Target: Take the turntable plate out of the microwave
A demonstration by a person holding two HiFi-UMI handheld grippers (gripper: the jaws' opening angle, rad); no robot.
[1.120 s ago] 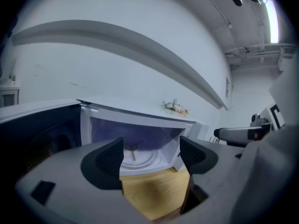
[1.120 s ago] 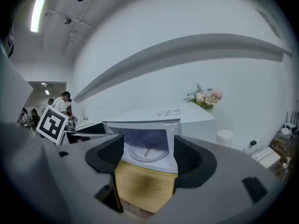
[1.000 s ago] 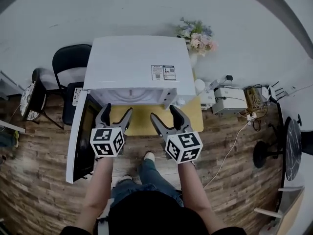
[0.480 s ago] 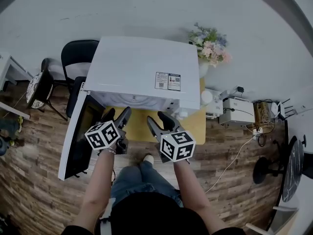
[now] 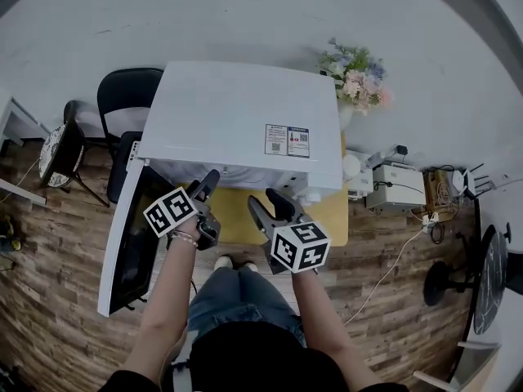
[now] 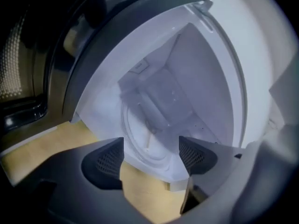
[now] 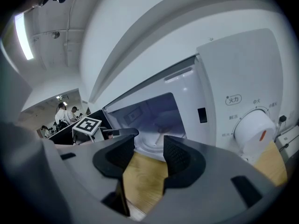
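Item 1: left gripper [image 5: 208,188]. We hold it forward on an outstretched left forearm [image 5: 167,300], bare to the wrist. It is rolled to one side, so its marker cube [image 5: 172,211] sits tilted. In the left gripper view [image 6: 151,155] we count two jaws standing wide apart, with nothing between the ribbed pads [image 6: 108,160].

Item 2: right gripper [image 5: 263,201]. We hold it just beside the first on the right forearm [image 5: 323,317], pointing forward and slightly down. In the right gripper view [image 7: 148,153] its jaws have just been closing. They stand partly apart, with a narrow gap that holds nothing.
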